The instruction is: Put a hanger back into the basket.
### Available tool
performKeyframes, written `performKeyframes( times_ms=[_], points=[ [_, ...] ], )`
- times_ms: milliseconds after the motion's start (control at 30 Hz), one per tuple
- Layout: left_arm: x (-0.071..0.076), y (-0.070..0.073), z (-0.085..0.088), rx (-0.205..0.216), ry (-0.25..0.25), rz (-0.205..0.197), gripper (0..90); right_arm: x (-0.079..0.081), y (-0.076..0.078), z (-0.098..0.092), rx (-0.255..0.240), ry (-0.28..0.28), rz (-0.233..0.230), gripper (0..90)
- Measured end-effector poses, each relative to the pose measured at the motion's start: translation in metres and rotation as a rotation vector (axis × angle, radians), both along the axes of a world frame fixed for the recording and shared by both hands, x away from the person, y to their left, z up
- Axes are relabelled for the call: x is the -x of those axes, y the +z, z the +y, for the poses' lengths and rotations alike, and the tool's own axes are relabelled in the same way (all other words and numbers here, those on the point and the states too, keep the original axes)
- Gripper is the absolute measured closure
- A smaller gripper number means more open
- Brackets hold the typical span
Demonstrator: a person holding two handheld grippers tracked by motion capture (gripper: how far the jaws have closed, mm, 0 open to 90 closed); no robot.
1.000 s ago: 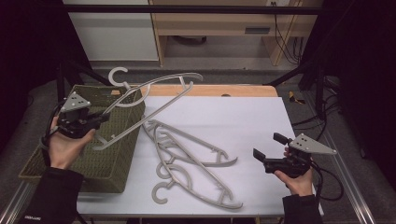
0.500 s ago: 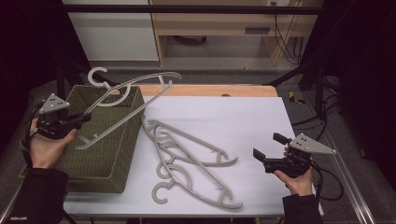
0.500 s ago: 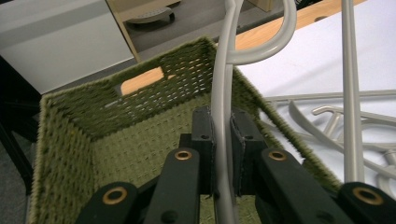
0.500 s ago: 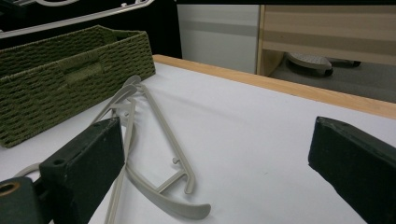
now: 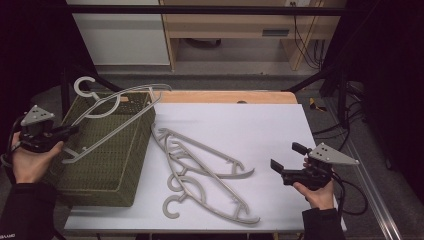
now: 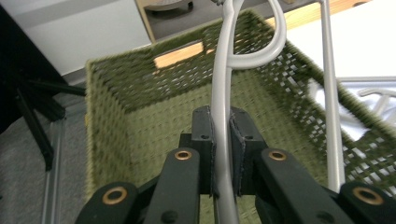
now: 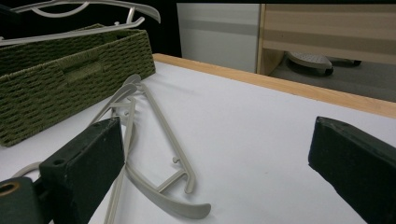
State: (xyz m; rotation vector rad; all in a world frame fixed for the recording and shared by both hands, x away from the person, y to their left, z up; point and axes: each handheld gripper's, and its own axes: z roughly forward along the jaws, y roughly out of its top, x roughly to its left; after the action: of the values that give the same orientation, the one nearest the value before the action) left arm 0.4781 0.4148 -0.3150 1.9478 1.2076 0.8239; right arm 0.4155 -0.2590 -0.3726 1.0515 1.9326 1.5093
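Note:
My left gripper (image 5: 70, 131) is shut on a grey plastic hanger (image 5: 112, 114), which hangs above the green woven basket (image 5: 107, 170) at the table's left. In the left gripper view the hanger's bar (image 6: 220, 107) is pinched between the two jaws of that gripper (image 6: 221, 154), with the basket's inside (image 6: 154, 126) below. Three more grey hangers (image 5: 210, 170) lie overlapping on the white tabletop (image 5: 240, 125). My right gripper (image 5: 284, 160) stands open at the right, near the table's front edge, with nothing between its jaws. The right gripper view has the lying hangers (image 7: 154, 140) ahead of it.
A wooden strip (image 5: 225, 96) runs along the table's far edge. Beyond it stand a white cabinet (image 5: 120, 35) and a wooden shelf unit (image 5: 240, 25). A metal rail (image 5: 365, 200) and cables (image 5: 350, 185) lie past the right edge.
The left gripper has carried its hanger leftward, from the basket's right rim to over the basket's middle. The right gripper has stayed put and open.

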Motion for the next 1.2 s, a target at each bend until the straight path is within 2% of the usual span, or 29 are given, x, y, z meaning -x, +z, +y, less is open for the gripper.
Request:
performKeyframes(
  times_ms=[167,333,667,867,1200],
  points=[
    [0.002,-0.007,0.013,-0.014,0.023,-0.004,81.8,0.000,0.000,0.000,-0.001,-0.001,0.000,3.8],
    [0.006,-0.008,0.022,0.007,0.030,-0.019,81.8,-0.001,0.000,0.000,0.005,-0.004,0.000,3.8],
    [0.014,-0.011,0.040,-0.007,0.040,-0.031,81.8,0.000,0.000,0.000,0.001,-0.002,0.001,3.9],
    [0.021,-0.013,0.056,0.019,0.056,-0.033,81.8,-0.001,-0.001,0.001,0.005,-0.003,-0.001,3.8],
    [0.023,-0.023,0.064,0.015,0.061,-0.023,81.9,-0.001,-0.001,0.000,0.010,-0.003,-0.001,3.9]
  ],
)
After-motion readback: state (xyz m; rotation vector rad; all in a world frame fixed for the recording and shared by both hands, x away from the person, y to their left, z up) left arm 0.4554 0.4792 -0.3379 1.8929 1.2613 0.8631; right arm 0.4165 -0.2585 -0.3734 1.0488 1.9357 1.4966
